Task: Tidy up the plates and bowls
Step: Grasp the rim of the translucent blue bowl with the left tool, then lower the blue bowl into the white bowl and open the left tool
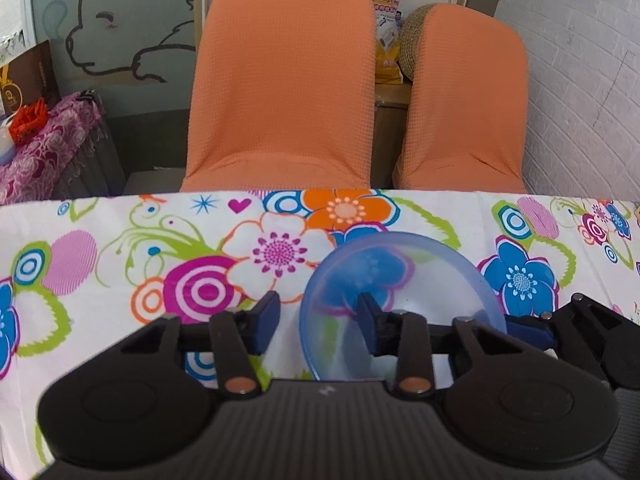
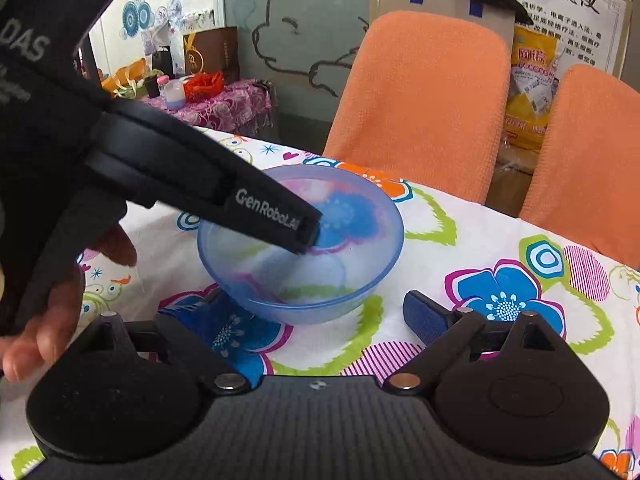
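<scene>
The left gripper (image 1: 318,322) has its two blue-padded fingers (image 1: 266,320) astride the near wall of a translucent blue bowl (image 1: 400,264), one pad outside the rim and the other inside. Whether the pads already press on the wall I cannot tell: in the left wrist view a gap seems to remain between the outer pad and the rim.

The right gripper (image 2: 320,312) stands wide open just beside the bowl (image 2: 360,240), its fingers (image 2: 424,316) on either side of the near wall without touching it. The bowl sits upright on the flowered tablecloth (image 2: 460,332), near the table's far edge.

From the right wrist view the left gripper's black body (image 2: 160,168) reaches in from the left, its finger dipping into the bowl. White lettering on it reads "GenRobot.AI", and higher up "DAS" is partly visible. A person's hand (image 2: 44,312) shows at the lower left.

Behind the table stand two chairs in orange covers (image 1: 284,92). A poster with Chinese characters (image 2: 560,0) hangs on the wall, and a yellow printed bag (image 2: 528,92) sits between the chairs.
</scene>
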`<move>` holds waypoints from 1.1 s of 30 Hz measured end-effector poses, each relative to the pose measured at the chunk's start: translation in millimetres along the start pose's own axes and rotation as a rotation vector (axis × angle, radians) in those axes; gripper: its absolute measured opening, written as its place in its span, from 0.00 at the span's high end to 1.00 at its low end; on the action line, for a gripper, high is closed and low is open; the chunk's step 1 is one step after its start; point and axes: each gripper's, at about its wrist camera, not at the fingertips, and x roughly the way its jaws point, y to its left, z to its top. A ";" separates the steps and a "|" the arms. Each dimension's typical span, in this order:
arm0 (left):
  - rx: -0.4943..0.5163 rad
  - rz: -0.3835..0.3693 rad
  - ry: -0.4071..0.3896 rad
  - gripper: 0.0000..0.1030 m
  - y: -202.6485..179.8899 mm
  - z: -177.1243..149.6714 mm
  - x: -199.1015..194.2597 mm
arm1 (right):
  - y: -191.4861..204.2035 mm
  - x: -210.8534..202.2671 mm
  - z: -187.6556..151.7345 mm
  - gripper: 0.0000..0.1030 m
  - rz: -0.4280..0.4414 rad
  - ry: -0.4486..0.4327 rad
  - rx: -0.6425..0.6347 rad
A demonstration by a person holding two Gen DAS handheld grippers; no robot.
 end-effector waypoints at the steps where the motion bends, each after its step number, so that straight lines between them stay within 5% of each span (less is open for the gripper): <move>1: 0.003 0.001 -0.001 0.64 0.0 -0.1 -0.1 | -0.4 1.0 3.7 0.22 0.001 0.014 0.003; 5: 0.004 0.012 -0.003 0.66 -1.6 -0.8 -0.1 | -5.2 -0.8 16.1 0.27 0.040 -0.010 0.024; 9: 0.019 0.022 0.004 0.82 -5.0 -0.8 -0.8 | -0.3 8.3 16.9 0.33 0.033 0.028 -0.046; 10: 0.017 0.030 0.006 0.82 -5.3 -1.2 -1.6 | -0.4 8.6 16.8 0.39 0.032 0.021 -0.048; 16: 0.029 0.044 -0.045 0.83 -9.9 -8.1 -40.4 | 6.9 -16.9 15.6 0.40 0.052 -0.038 -0.058; 23: -0.014 -0.092 -0.025 0.83 -40.9 -37.8 -121.4 | 23.1 -115.5 -7.3 0.40 0.033 -0.092 -0.147; 33: 0.158 -0.227 -0.061 0.84 -176.8 -123.5 -200.8 | 11.2 -250.8 -100.4 0.40 -0.114 -0.100 -0.051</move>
